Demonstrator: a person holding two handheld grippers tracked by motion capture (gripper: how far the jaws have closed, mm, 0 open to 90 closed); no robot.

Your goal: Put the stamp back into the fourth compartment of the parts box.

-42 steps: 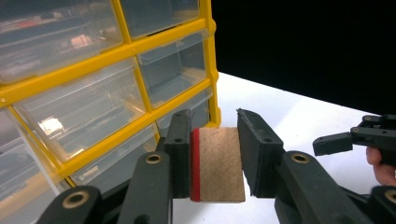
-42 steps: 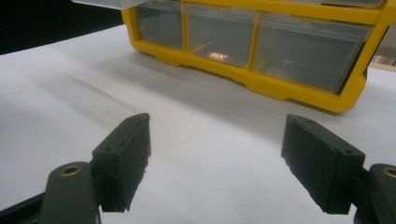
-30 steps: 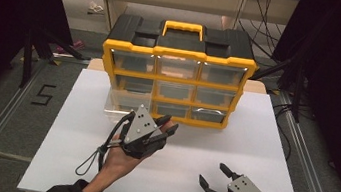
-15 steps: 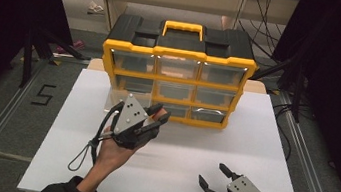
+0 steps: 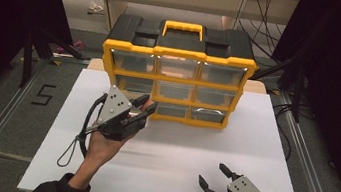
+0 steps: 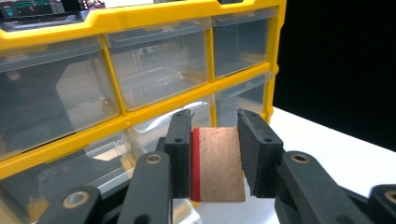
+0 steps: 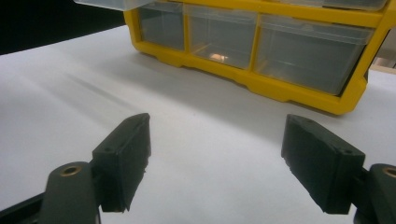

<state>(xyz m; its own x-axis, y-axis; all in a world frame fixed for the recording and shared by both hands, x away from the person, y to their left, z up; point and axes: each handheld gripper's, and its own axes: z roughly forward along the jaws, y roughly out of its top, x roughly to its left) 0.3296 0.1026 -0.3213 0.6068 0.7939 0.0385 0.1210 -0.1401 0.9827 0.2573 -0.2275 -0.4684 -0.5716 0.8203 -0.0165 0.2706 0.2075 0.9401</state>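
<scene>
Left claw (image 6: 214,161): clamped on wooden block (image 6: 219,163), held level at drawer organizer (image 5: 176,74) for stowing.
Right claw (image 7: 215,163): spread wide, empty, parked low over bench (image 5: 170,151).

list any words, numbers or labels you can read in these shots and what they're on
"5": a dark number marked on the grey floor left of the white table.
Screen-like patch above the yellow drawer box: coloured marks, too blurred to read.
Drawer fronts and the wooden block in the left tongs: no writing to be seen.
</scene>
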